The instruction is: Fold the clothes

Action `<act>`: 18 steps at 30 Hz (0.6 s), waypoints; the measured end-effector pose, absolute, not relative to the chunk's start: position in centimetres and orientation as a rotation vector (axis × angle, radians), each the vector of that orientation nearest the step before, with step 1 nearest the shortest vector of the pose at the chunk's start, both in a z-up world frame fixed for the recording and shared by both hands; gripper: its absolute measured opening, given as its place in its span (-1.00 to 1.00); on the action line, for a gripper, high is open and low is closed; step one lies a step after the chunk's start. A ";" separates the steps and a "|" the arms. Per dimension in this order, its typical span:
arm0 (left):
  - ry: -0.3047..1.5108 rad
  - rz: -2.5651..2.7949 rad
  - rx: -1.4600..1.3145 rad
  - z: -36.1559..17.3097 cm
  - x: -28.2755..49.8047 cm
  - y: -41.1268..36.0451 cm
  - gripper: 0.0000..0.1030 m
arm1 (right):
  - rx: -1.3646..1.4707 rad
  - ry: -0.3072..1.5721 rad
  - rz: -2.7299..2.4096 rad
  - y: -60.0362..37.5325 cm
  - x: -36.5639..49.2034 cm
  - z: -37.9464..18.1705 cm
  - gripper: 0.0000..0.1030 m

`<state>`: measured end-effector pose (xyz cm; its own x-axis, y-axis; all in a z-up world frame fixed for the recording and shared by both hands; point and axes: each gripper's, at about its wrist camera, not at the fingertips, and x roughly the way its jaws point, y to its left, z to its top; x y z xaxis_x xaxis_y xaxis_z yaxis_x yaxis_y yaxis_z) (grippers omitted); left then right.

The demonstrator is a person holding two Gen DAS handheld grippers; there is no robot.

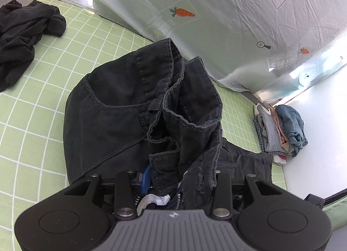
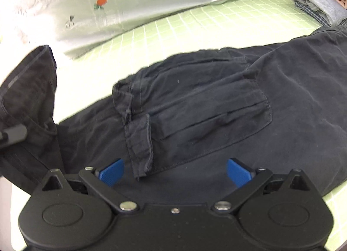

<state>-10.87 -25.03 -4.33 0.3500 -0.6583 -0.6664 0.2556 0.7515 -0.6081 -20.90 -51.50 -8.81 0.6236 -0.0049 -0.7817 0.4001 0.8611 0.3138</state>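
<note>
Dark cargo trousers (image 1: 108,109) lie on a green checked sheet (image 1: 32,120). My left gripper (image 1: 173,177) is shut on a bunched part of them near the zip. The cloth fills the gap between its fingers and stands up in folds in front of it. One blue pad (image 1: 145,177) shows beside the cloth. In the right wrist view the trousers (image 2: 292,99) spread flat with a flapped cargo pocket (image 2: 206,107) in the middle. My right gripper (image 2: 174,172) hovers open just over them, with nothing between its blue pads (image 2: 112,171). The lifted cloth rises at the left (image 2: 28,90).
A crumpled black garment (image 1: 23,33) lies at the far left of the sheet. A stack of folded clothes (image 1: 279,129) sits at the sheet's right edge, next to a white surface (image 1: 321,142). A pale carrot-print quilt (image 1: 216,23) is heaped along the back.
</note>
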 end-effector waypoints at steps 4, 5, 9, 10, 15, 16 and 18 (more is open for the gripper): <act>1.073 -0.636 -0.425 -4.5 -10.6 -25.5 -0.16 | 0.672 0.772 -0.215 -52.9 -20.6 -7.2 0.98; 1.076 -0.640 -0.424 -4.6 -10.6 -25.6 -0.15 | 0.748 0.753 -0.191 -53.3 -20.4 -7.1 0.98; 1.096 -0.650 -0.449 -5.0 -10.2 -25.5 -0.14 | 1.072 0.700 -0.050 -54.4 -19.0 -7.7 0.96; 1.101 -0.652 -0.455 -5.1 -10.1 -25.5 -0.14 | 1.153 0.688 0.001 -54.4 -18.5 -8.0 0.96; 1.118 -0.653 -0.467 -5.4 -9.7 -25.6 -0.14 | 1.266 0.706 0.162 -52.2 -15.3 -8.3 0.96; 1.121 -0.655 -0.459 -5.4 -9.6 -25.8 -0.13 | 1.243 0.720 0.183 -51.5 -14.6 -8.0 0.96; 1.125 -0.659 -0.442 -5.4 -9.5 -26.2 -0.11 | 1.194 0.751 0.211 -50.3 -13.6 -7.7 0.96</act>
